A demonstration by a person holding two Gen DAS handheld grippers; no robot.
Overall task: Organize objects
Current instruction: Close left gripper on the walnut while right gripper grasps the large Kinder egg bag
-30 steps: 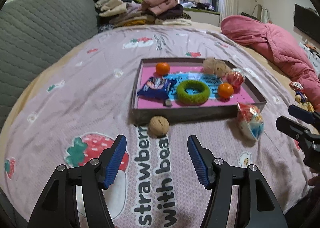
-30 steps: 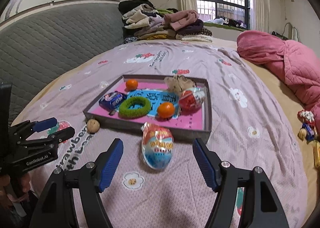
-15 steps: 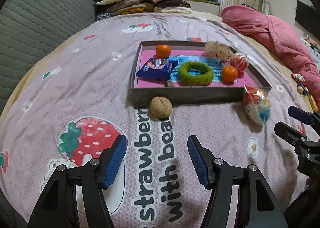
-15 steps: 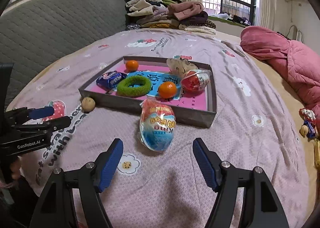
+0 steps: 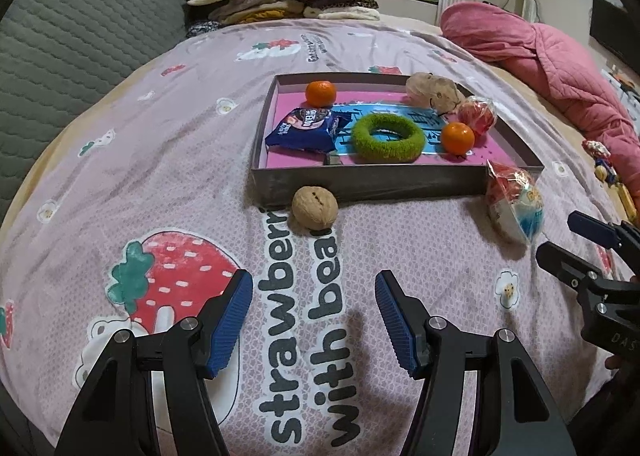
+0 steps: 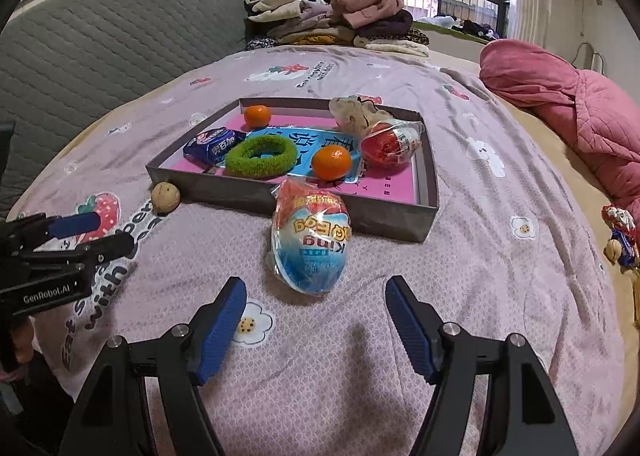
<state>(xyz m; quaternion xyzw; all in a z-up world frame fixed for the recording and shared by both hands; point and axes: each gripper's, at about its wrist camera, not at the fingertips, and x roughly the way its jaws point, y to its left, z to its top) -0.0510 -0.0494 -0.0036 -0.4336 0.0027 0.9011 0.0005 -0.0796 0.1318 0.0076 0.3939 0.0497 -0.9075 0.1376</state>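
Bed covered by a soft, lightly wrinkled pink-lilac sheet (image 5: pixel 192 160) with a fine dotted weave, printed with strawberries, small flowers and bold dark lettering. At far left, a grey quilted headboard (image 5: pixel 60 40) with stitched diamond padding.

Low in the left wrist view, left gripper (image 5: pixel 312 320): black angular arms, ribbed blue pads, spread wide with nothing between them, hovering over the printed lettering. Just ahead, a round, wrinkled tan walnut (image 5: pixel 315 207) lying on the sheet, touching or nearly touching the front wall of a shallow rectangular grey box (image 5: pixel 360 186) with a pink floor.

Inside the box, left to right: glossy blue crinkled snack packet (image 5: pixel 306 128), smooth round orange (image 5: pixel 320 93) behind it, fuzzy green ring (image 5: pixel 387 133) at centre, second orange (image 5: pixel 457 138), red egg in clear crinkly wrap (image 5: pixel 476 115), lumpy beige plush piece (image 5: pixel 434 90) at the back right corner.

Outside the box, against its front right corner: a large egg-shaped toy (image 6: pixel 310 238), red top, white and blue lower half, sealed in shiny clear plastic, lying on the sheet. Right gripper (image 6: pixel 314 322), same black arms and ribbed blue pads, spread wide just short of that egg, not touching it.

Further back, a stack of folded clothes (image 6: pixel 328 22); at right, a puffy pink quilted blanket (image 6: pixel 572 108).
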